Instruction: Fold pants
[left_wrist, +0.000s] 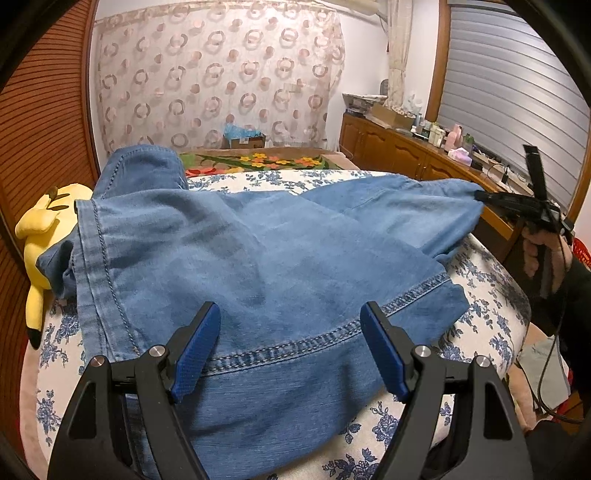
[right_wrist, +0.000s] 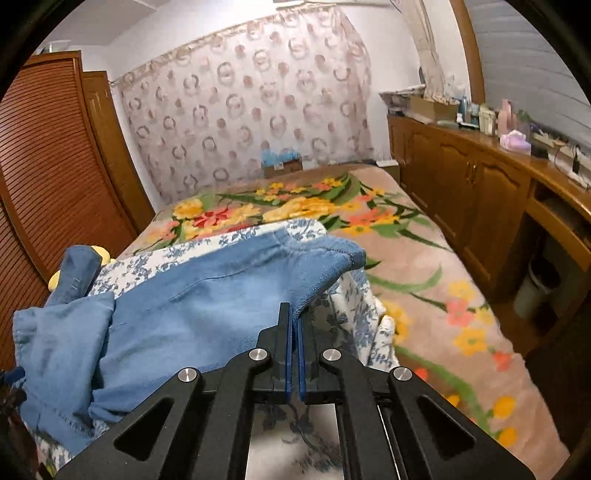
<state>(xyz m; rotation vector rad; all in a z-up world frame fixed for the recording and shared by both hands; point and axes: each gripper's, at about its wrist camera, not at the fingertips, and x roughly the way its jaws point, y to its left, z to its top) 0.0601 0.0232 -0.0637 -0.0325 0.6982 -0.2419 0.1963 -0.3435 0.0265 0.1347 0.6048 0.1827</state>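
Note:
Blue denim pants (left_wrist: 280, 266) lie spread and rumpled across a white cushion with blue flowers (left_wrist: 491, 314). My left gripper (left_wrist: 290, 325) is open, its blue pads (left_wrist: 195, 354) just above the near stitched hem. My right gripper (right_wrist: 294, 314) is shut on the pants' edge (right_wrist: 306, 295) and holds it off the cushion's right side. It also shows in the left wrist view (left_wrist: 484, 195) at the far right, pinching the cloth. The pants (right_wrist: 192, 310) fill the left of the right wrist view.
A yellow plush toy (left_wrist: 40, 236) lies at the cushion's left edge, partly under the pants. A floral blanket (right_wrist: 424, 280) covers the bed beyond. Wooden cabinets (right_wrist: 461, 192) with bottles stand at right. A louvred wardrobe (right_wrist: 48, 177) stands at left.

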